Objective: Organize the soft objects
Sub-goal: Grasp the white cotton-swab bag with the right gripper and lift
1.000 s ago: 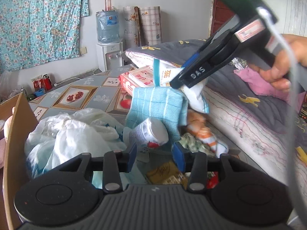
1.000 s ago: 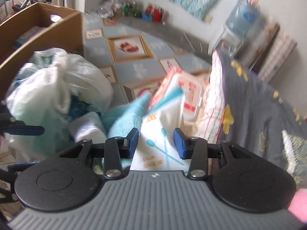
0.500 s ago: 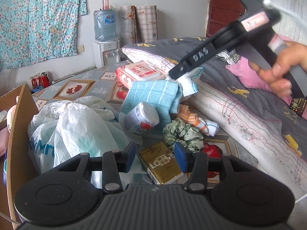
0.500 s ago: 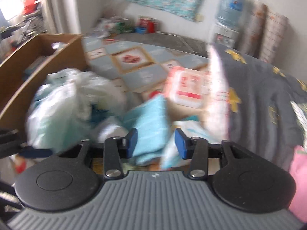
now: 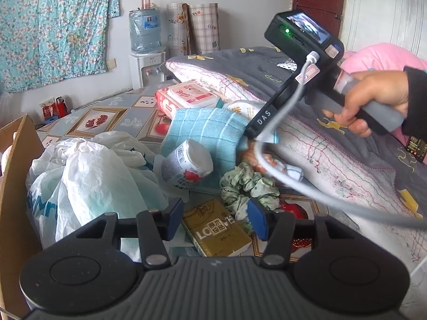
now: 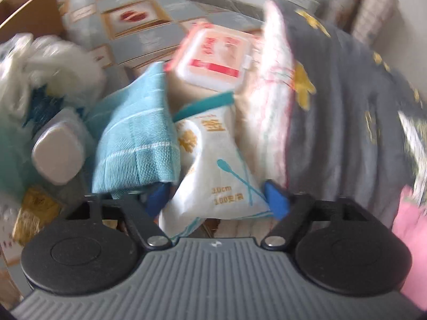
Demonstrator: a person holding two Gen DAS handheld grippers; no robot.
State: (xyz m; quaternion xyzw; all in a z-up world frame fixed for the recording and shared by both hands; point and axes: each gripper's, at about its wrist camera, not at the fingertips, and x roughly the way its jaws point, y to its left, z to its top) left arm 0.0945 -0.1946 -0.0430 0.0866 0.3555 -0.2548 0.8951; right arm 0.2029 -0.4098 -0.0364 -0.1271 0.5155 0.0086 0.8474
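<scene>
The right gripper (image 6: 217,198), jaws just widened, straddles a white cotton-swab bag (image 6: 213,176) — blue towel (image 6: 138,138) at ten o'clock, wet-wipes pack (image 6: 213,56) at twelve.

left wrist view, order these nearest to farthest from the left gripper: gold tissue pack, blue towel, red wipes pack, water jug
From the left gripper:
1. Gold tissue pack, just past the fingertips, on the floor.
2. Blue towel, mid-pile, leaning upright.
3. Red wipes pack, behind the towel, beside the bed.
4. Water jug, on the dispenser at the back wall.
</scene>
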